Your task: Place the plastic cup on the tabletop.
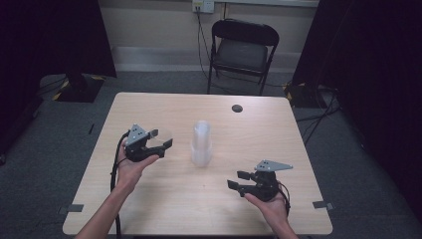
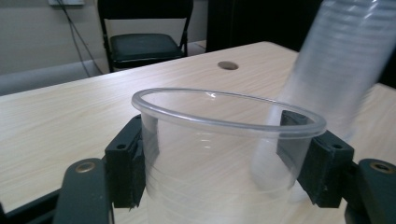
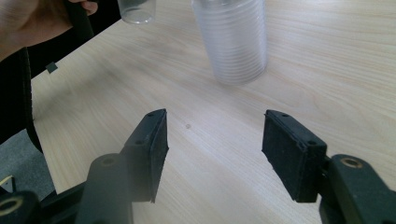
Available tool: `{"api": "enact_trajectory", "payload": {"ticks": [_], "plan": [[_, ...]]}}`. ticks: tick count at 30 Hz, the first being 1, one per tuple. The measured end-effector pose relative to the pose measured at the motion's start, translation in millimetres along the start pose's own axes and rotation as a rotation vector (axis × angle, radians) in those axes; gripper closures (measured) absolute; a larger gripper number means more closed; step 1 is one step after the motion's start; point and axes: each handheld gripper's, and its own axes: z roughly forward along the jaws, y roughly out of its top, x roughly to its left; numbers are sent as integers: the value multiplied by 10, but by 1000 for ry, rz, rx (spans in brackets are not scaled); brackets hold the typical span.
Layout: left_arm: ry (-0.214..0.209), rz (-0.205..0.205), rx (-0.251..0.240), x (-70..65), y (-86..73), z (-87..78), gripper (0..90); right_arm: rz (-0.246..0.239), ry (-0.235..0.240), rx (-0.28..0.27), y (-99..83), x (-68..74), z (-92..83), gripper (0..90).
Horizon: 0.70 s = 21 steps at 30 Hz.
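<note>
A stack of clear plastic cups (image 1: 201, 143) stands upright near the middle of the wooden table (image 1: 149, 107). My left gripper (image 1: 160, 138), left of the stack, is shut on a single clear cup (image 2: 224, 154); its pads (image 2: 125, 163) press the cup's two sides just below the rim, mouth up. The stack (image 2: 336, 70) shows blurred just behind that cup. My right gripper (image 1: 240, 179) is open at the front right, with nothing between its pads (image 3: 152, 149). It faces the stack (image 3: 233, 39), and the held cup (image 3: 136, 10) appears at the top left of the right gripper view.
A small dark round hole (image 1: 237, 108) marks the table's far right part. A black folding chair (image 1: 241, 52) stands beyond the far edge. Bits of tape (image 1: 321, 204) sit at the table's front corners. Dark curtains hang on both sides.
</note>
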Motion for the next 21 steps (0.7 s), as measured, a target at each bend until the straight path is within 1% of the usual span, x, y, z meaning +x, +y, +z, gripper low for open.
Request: {"api": "enact_trajectory", "payload": {"ticks": [2,3,6,8,9,13,15,16,17,20,21], "plan": [[5,-3,6,23,-17,35,291,-1,0,-1,1,-3,4,406],[12,3,7,44,-31,63,290,-1,0,-2,1,-4,6,406],[13,-5,-1,80,-58,112,286,2,-1,-1,-2,-9,10,406],[15,6,4,107,-79,143,283,1,-1,0,-6,-13,13,406],[24,6,12,128,-102,168,282,2,-1,0,-7,-15,13,406],[38,-19,9,189,-145,222,277,4,-4,3,-15,-20,9,407],[44,-15,12,207,-160,245,276,3,-5,1,-18,-28,2,410],[48,-19,9,215,-170,259,274,3,-6,1,-19,-30,0,410],[48,-26,7,217,-175,273,273,4,-6,0,-21,-33,-1,409],[46,-17,22,224,-193,303,269,5,-7,2,-25,-37,-1,410],[39,-14,28,222,-207,327,266,7,-7,3,-26,-36,1,410]]}}
